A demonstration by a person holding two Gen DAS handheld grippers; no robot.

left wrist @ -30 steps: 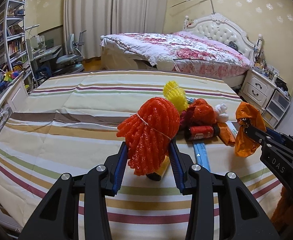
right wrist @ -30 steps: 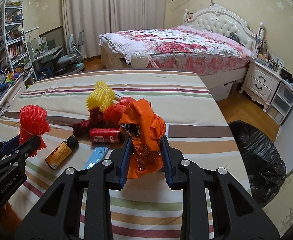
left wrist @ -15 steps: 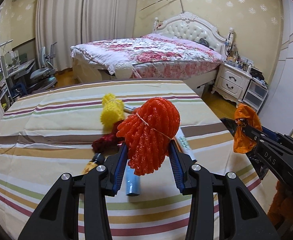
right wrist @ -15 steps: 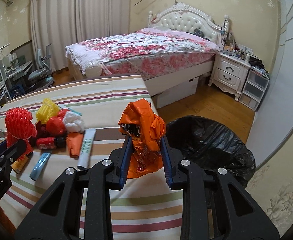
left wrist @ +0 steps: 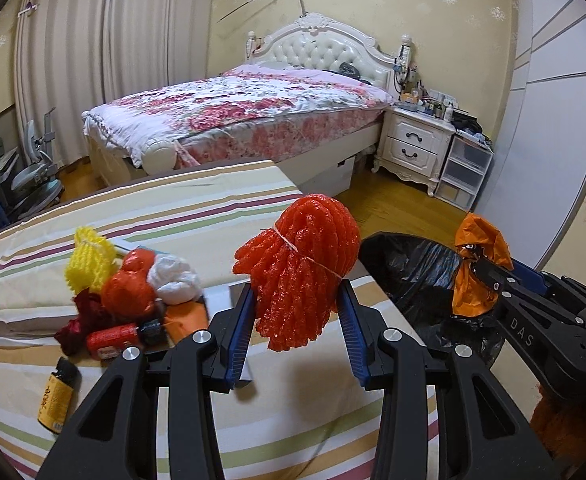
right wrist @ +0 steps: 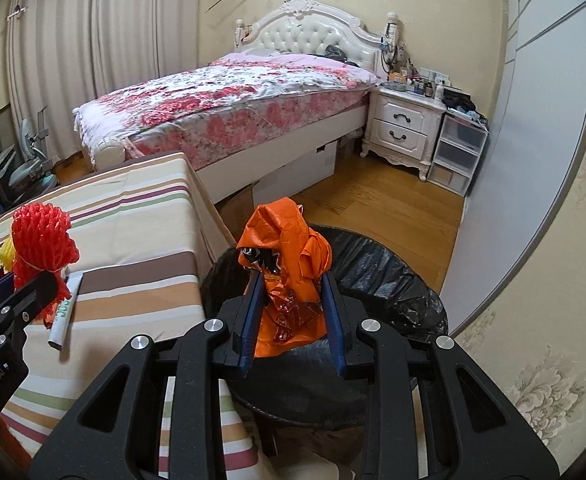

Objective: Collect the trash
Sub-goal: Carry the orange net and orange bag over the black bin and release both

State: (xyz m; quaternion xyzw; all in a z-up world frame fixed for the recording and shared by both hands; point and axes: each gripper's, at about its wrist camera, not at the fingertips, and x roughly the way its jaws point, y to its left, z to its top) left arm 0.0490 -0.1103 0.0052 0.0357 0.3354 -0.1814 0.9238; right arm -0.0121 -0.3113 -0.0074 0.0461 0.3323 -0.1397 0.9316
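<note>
My left gripper [left wrist: 297, 300] is shut on a red foam fruit net [left wrist: 299, 264] and holds it above the right edge of the striped table [left wrist: 221, 216]. My right gripper [right wrist: 291, 300] is shut on a crumpled orange plastic wrapper [right wrist: 289, 256] and holds it over the mouth of the black-bagged trash bin [right wrist: 377, 276]. The bin also shows in the left wrist view [left wrist: 409, 268], to the right of the table. The red net and left gripper show at the left of the right wrist view [right wrist: 41, 236].
Trash lies on the table: a yellow foam net [left wrist: 89, 258], a red ball [left wrist: 127, 290], a white wad [left wrist: 175, 280], a red can [left wrist: 113, 338], a brown bottle [left wrist: 57, 400], a white tube [right wrist: 64, 312]. A bed [right wrist: 229, 104] and nightstand [right wrist: 401, 124] stand behind.
Both grippers have swung right with their loads, from over the trash pile to the table's right edge. The right gripper with the orange wrapper now sits over the bin.
</note>
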